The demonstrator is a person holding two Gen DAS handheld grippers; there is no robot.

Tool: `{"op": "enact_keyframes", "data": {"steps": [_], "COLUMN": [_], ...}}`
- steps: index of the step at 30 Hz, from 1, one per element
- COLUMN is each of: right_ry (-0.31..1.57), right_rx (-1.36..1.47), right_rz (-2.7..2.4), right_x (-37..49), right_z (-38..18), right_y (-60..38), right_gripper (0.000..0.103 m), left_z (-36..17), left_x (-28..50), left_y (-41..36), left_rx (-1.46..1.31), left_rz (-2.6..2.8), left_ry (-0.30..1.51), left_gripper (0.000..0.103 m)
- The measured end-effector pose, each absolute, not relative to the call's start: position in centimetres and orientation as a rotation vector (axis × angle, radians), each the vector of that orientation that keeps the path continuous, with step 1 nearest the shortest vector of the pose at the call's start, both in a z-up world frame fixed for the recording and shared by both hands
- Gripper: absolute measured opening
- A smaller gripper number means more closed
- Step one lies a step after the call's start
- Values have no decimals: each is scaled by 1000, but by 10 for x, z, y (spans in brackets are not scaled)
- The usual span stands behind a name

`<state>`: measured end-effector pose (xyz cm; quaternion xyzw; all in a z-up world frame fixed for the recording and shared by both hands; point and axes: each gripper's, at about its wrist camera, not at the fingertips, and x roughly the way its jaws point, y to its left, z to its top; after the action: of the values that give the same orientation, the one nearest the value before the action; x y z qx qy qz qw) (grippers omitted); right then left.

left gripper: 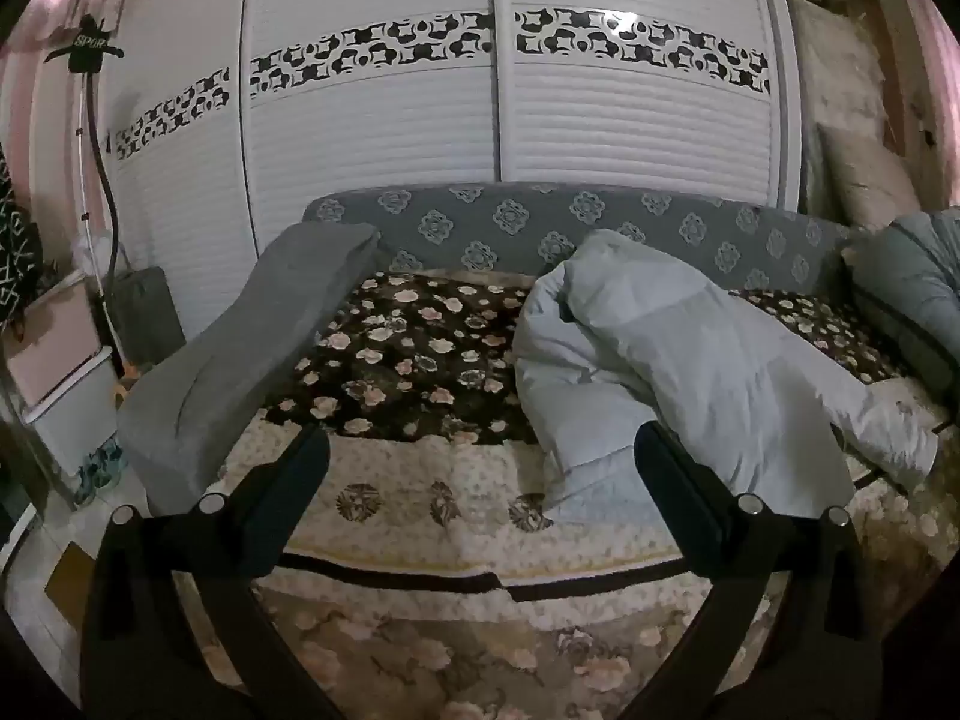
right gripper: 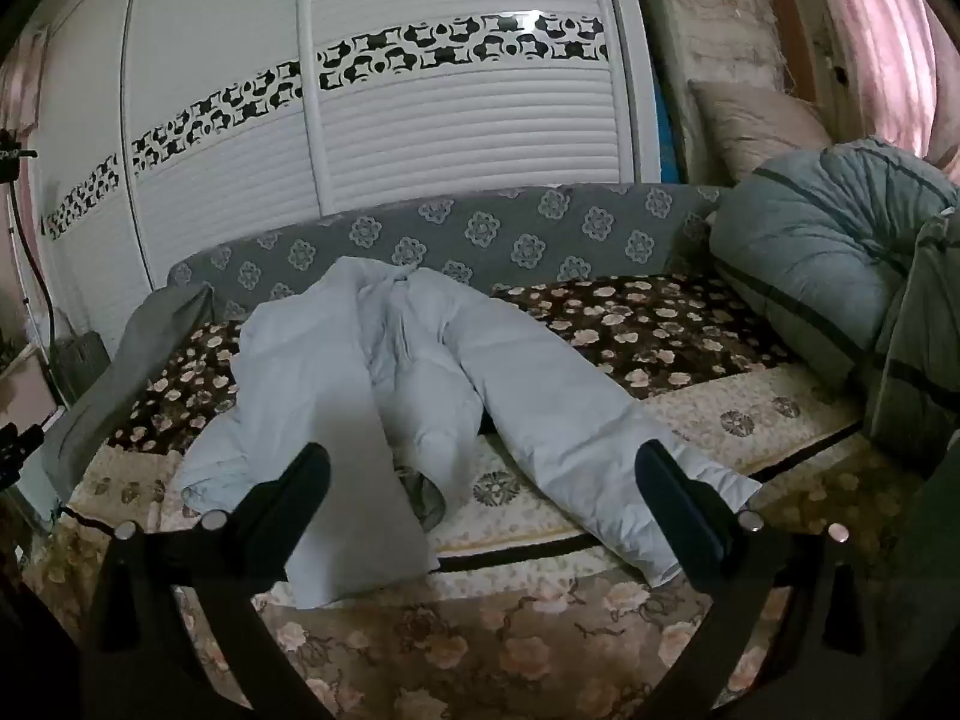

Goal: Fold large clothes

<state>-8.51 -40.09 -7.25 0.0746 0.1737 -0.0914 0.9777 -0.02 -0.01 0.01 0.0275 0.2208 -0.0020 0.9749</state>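
A pale blue padded jacket (right gripper: 420,378) lies crumpled on the floral sofa cover (right gripper: 648,324), its sleeves spread toward the front edge. In the left wrist view the jacket (left gripper: 678,360) lies to the right of centre. My left gripper (left gripper: 480,450) is open and empty, above the cover's cream front part, left of the jacket's lower end. My right gripper (right gripper: 480,468) is open and empty, its fingers straddling the jacket's lower part without touching it.
A grey armrest cushion (left gripper: 240,354) lies at the sofa's left end. Grey-green bedding (right gripper: 828,246) is piled at the right end. The patterned sofa back (left gripper: 540,222) stands before white wardrobe doors (left gripper: 372,144). Storage boxes (left gripper: 54,360) sit on the floor at left.
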Motion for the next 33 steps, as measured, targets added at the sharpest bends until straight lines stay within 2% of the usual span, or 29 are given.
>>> {"op": "enact_keyframes", "data": {"steps": [33], "right_ry": [389], "right_rx": [155], "right_rz": [-198], "right_x": [-81], "right_z": [-74], "right_y": [-406], "right_gripper": [101], "left_z": [-6], "left_x": [8], "left_y": [3], "left_rx": [44], "left_rz": [28], "left_ry": [483], "left_gripper": [100]}}
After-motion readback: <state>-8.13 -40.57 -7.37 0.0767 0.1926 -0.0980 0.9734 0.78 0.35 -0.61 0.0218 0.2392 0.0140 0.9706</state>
